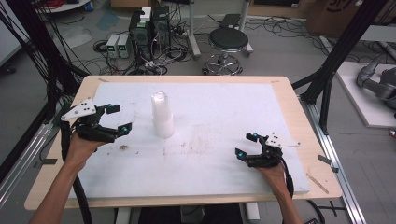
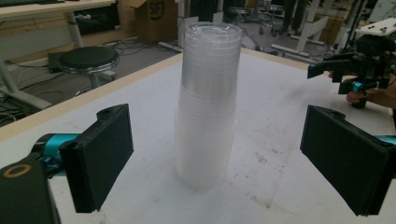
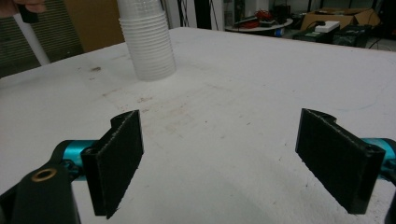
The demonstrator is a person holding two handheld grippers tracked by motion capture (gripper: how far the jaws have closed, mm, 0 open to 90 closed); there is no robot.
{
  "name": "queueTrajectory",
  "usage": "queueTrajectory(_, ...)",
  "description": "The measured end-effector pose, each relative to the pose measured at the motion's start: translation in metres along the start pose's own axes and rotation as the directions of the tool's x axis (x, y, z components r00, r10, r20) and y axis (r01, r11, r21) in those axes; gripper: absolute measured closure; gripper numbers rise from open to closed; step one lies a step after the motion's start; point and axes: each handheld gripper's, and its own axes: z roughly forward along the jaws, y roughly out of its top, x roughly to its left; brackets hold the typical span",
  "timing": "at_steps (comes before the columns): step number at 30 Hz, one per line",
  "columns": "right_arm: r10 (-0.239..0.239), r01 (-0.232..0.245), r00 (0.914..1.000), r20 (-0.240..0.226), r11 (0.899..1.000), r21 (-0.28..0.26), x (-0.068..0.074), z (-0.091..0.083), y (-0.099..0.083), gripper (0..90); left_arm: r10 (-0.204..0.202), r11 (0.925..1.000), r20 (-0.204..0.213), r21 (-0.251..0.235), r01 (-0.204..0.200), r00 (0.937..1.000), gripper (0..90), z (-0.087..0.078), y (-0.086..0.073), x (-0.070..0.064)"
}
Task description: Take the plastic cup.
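Observation:
A tall stack of clear plastic cups (image 1: 161, 115) stands mouth down on the white table top (image 1: 219, 112), left of centre. My left gripper (image 1: 118, 118) hovers open just left of the stack, its jaws pointing at it. In the left gripper view the cup stack (image 2: 208, 102) rises straight ahead between the wide-apart jaws, untouched. My right gripper (image 1: 246, 145) is open near the table's right front, well away from the cups, nothing between its jaws. The right gripper view has the cup stack (image 3: 147, 44) at the far upper left.
Faint brown stains (image 1: 123, 147) mark the white sheet in front of the cups. Beyond the table stand a black stool (image 1: 228, 41) and computer boxes with cables (image 1: 149, 28). Black frame posts (image 1: 327, 70) flank the right side.

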Motion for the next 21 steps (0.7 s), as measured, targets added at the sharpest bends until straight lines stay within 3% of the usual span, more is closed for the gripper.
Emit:
queueTrajectory(4, 0.001, -0.001, 1.0000, 0.000, 1.000, 0.001, 0.000, 0.000, 0.000, 14.6, 0.021, 0.9993, 0.036, 0.030, -0.022, 0.9991, 9.4, 0.008, 0.011, 0.007)
queueTrajectory(11, 0.009, -0.009, 1.0000, -0.001, 1.000, 0.003, 0.000, 0.000, 0.000, 14.6, 0.047, 0.9979, 0.109, 0.039, -0.051, 0.9930, 9.4, 0.022, 0.029, 0.017)
queueTrajectory(18, 0.007, -0.007, 1.0000, 0.001, 1.000, -0.001, 0.000, 0.000, 0.000, 14.7, 0.069, 0.9949, 0.175, 0.060, -0.081, 0.9821, 9.4, 0.037, 0.044, 0.026)
queueTrajectory(21, 0.006, -0.006, 1.0000, 0.001, 1.000, -0.001, 0.000, 0.000, 0.000, 14.7, 0.076, 0.9953, 0.201, 0.043, -0.087, 0.9767, 9.4, 0.042, 0.048, 0.029)
